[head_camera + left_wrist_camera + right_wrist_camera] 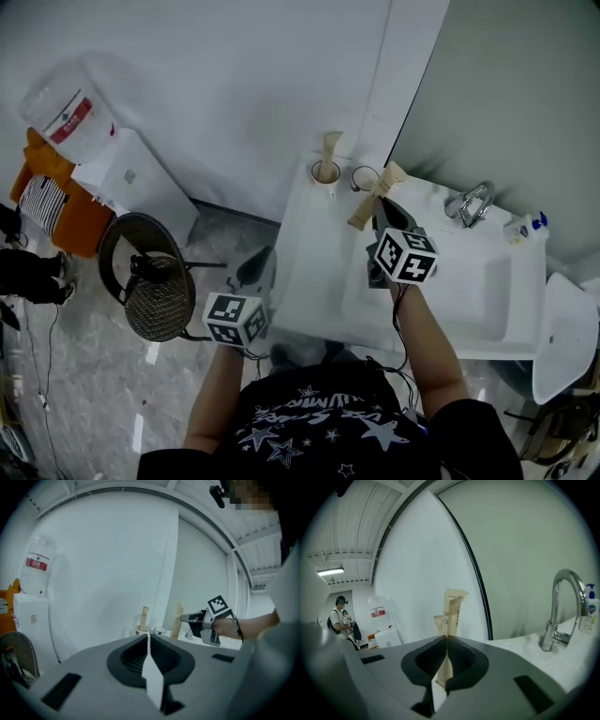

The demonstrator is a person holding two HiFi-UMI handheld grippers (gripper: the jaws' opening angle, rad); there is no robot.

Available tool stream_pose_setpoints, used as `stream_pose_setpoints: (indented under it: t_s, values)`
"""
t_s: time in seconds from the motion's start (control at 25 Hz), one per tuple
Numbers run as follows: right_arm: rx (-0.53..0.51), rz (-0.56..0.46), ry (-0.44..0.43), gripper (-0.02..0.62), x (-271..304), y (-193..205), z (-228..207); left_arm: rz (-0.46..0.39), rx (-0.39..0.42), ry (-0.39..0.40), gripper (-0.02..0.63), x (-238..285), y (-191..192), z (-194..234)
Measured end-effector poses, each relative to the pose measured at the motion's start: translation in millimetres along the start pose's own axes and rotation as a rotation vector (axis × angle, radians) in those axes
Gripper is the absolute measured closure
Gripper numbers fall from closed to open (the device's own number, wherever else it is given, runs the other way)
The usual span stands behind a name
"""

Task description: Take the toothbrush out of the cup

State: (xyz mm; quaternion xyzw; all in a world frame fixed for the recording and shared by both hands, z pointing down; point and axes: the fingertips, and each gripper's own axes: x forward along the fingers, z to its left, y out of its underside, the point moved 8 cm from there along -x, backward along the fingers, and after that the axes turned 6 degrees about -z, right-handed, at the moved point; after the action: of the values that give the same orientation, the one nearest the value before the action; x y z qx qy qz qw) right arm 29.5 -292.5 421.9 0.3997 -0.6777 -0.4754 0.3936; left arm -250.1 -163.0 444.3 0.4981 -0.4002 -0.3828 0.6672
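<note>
The toothbrush (pixel 375 199), in a beige paper sleeve, is out of its cup and clamped between the closed jaws of the right tool (pixel 381 212). In the right gripper view the sleeve (pixel 451 613) stands almost upright above the pinched jaws of the right tool (pixel 446 640). From the head view it tilts, its top toward 1 o'clock and its lower end toward 7 o'clock. The empty cup (pixel 364 178) stands just beside it at 11 o'clock, clear of the sleeve. At 9 o'clock from that cup, the left cup (pixel 325 172) holds a second toothbrush (pixel 330 147), upright.

Both cups stand at the back left corner of the white counter (pixel 309 281), close to the wall. The sink basin (pixel 469 281) spreads toward 4 o'clock. The tap (pixel 472 202) rises at 3 o'clock, well apart from the toothbrush, and a soap bottle (pixel 525 225) stands beyond it. Bare counter lies between the cups and the near edge.

The right forearm reaches over the counter's near edge toward 12 o'clock, the tool pointing a little below level. The left tool (pixel 257 264) hangs off the counter's left edge at 7 o'clock from the cups, over the floor. Its jaws are together with nothing between them (pixel 148 638).
</note>
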Motion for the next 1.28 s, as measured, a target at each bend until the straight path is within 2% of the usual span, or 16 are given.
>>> stream_pose_setpoints:
  t_s: [0.56,0.96,1.28]
  values:
    - [0.032,0.199,-0.045,0.574,-14,60,33,0.032,-0.045,0.062,0.580,-3,14,16]
    - [0.118,0.358,-0.063,0.574,-15,101,35,0.062,-0.070,0.076,0.580,-3,26,19]
    - [0.147,0.412,-0.042,0.575,-4,119,25,0.090,-0.076,0.069,0.580,0,34,19]
